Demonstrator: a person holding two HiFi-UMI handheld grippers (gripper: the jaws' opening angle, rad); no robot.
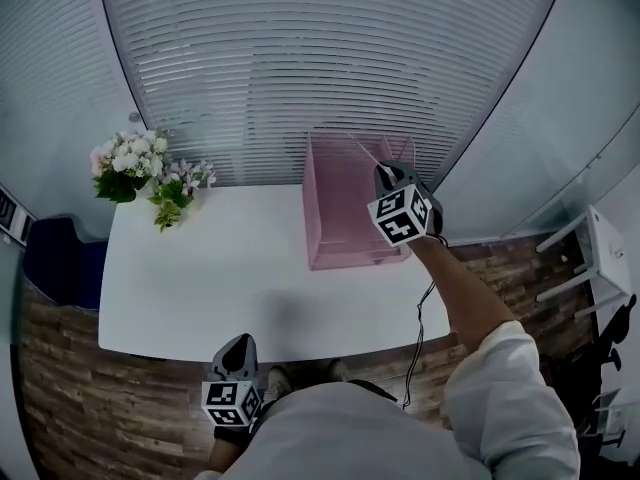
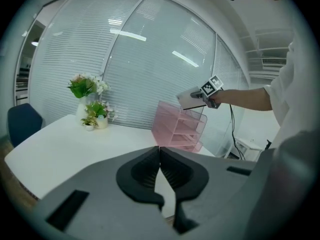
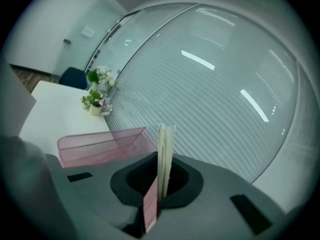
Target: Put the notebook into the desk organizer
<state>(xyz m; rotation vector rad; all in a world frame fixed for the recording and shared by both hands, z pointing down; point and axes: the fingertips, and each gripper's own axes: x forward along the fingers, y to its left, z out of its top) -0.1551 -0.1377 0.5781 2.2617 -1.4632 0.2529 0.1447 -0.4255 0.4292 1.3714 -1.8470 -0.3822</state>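
Notebook clamped on edge in the right gripper, above the pink organizer

The right gripper [image 3: 161,184] has its jaws nearly together, pinching the notebook [image 3: 165,154]; the notebook stands upright between them, its pale page edges rising past the jaw tips and a pink cover showing low in the gap; the desk organizer [image 3: 95,146], pink mesh, lies beyond and to the left of those jaws, apart from the notebook; the left gripper [image 2: 160,156] hangs low at the near edge of the white table [image 1: 220,278], jaws closed tip to tip with nothing between them; well ahead of them stand the organizer and, further left, the flowers [image 2: 89,91].
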